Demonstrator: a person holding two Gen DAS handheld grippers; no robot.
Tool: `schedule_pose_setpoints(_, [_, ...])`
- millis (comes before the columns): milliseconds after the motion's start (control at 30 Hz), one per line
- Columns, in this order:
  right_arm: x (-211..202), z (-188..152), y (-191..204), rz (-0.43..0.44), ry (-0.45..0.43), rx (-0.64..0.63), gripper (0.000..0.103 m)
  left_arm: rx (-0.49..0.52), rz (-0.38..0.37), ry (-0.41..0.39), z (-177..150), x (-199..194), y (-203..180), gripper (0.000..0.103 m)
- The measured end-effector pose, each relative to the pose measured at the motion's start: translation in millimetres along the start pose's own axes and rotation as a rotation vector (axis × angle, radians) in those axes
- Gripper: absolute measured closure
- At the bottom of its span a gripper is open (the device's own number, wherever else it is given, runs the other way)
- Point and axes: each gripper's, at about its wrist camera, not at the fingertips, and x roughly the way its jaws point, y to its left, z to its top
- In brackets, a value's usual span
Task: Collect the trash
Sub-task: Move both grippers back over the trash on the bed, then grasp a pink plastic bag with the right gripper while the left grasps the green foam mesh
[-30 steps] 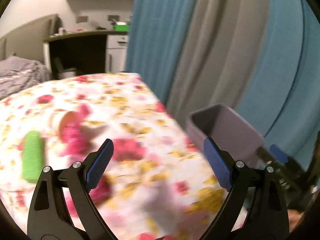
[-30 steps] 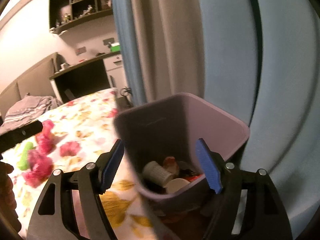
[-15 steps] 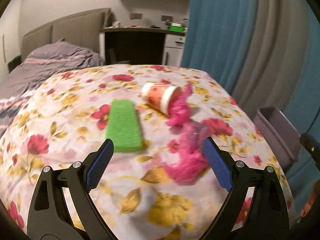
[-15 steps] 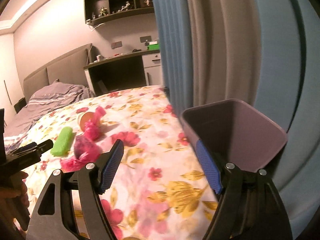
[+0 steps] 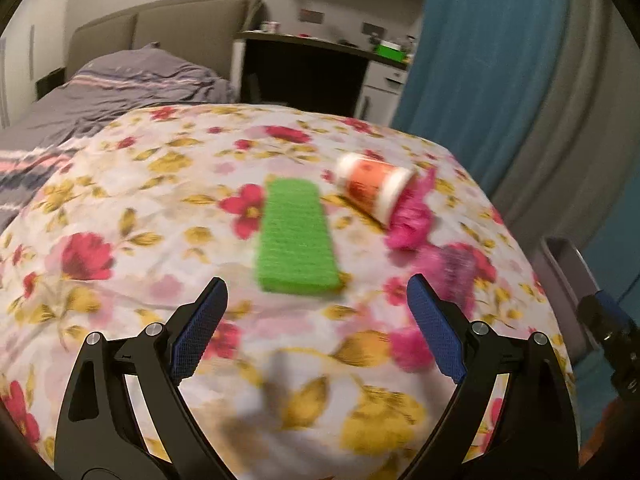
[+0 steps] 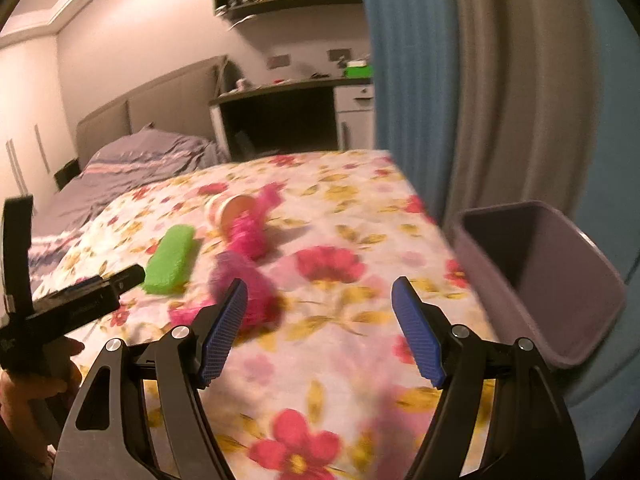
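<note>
On the floral bedspread (image 5: 152,208) lie a green sponge (image 5: 296,236), a tipped orange and white cup (image 5: 374,188) and crumpled pink wrappers (image 5: 412,220). My left gripper (image 5: 316,282) hovers open just short of the sponge, nothing between its fingers. In the right wrist view the sponge (image 6: 170,256), cup (image 6: 232,212) and pink wrappers (image 6: 252,236) lie ahead to the left. My right gripper (image 6: 319,282) is open and empty above the spread. The purple bin (image 6: 536,272) stands by the bed's right edge; its contents are hidden.
A grey duvet (image 5: 120,84) covers the bed's far end below a padded headboard. Behind it stands a dark desk (image 6: 280,116). Blue and grey curtains (image 6: 480,100) hang close along the right side. A hand (image 6: 36,384) holds the left gripper (image 6: 80,292) at the lower left.
Both views swung left, away from the bin and onto the bed. The left gripper came nearer the sponge. The bin slid to the right edge of the right wrist view.
</note>
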Motion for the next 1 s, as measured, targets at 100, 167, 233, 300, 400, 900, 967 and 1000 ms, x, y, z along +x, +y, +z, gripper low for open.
schedule_pose_setpoints(100, [22,1,20,0.036,0.045,-0.017,0.03,-0.017,0.033,-0.015,5,-5,20,0.013])
schedule_pose_setpoints(167, [38,2,33,0.047,0.07,-0.033,0.03,-0.029,0.051,-0.019,8,-6,32,0.013])
schedule_pose_setpoints(233, [50,2,42,0.052,0.091,-0.041,0.03,-0.042,0.057,-0.018,10,-6,44,0.013])
schedule_pose_setpoints(300, [66,0,50,0.052,0.123,-0.04,0.03,-0.056,0.056,-0.01,11,-4,53,0.013])
schedule_pose_setpoints(400, [84,-5,57,0.055,0.169,-0.038,0.034,-0.056,0.047,-0.001,13,-1,60,0.013])
schedule_pose_setpoints(900, [82,-13,60,0.119,0.18,-0.055,0.083,0.003,-0.002,0.033,18,24,33,0.013])
schedule_pose_setpoints(967, [77,-12,55,0.12,0.169,-0.041,0.088,0.008,-0.018,0.042,16,28,27,0.013])
schedule_pose_setpoints(1000, [74,-11,52,0.12,0.163,-0.033,0.088,0.016,-0.02,0.043,15,29,24,0.013])
